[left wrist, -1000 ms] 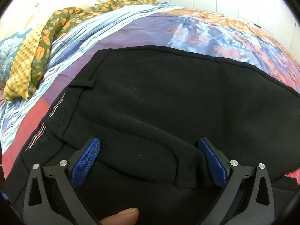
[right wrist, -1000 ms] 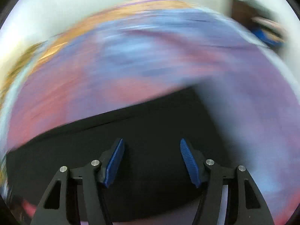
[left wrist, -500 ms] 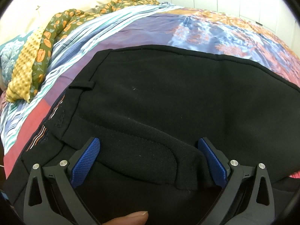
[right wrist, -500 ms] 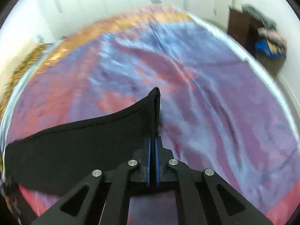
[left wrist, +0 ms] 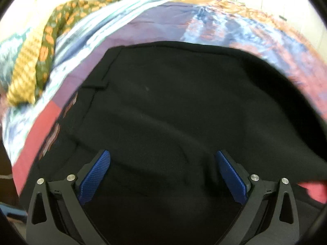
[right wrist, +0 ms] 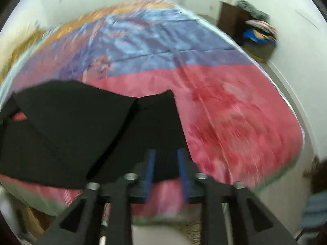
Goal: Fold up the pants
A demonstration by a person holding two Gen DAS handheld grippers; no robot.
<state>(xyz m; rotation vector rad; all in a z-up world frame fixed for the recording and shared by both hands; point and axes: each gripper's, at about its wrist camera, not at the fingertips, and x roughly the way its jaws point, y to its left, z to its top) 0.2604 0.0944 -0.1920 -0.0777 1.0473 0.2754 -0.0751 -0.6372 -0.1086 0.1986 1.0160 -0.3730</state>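
Now my right fingers (right wrist: 166,169) are just opening, the pants (right wrist: 81,134) hem lying loose between them. My left fingers (left wrist: 163,175) are hanging spread over the waist end, pants running lengthwise rightward on the bed (right wrist: 235,112).

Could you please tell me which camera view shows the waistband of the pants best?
The left wrist view: the waistband with its belt loop runs along the pants' left edge. The right wrist view shows only blurred folded legs, no waistband.
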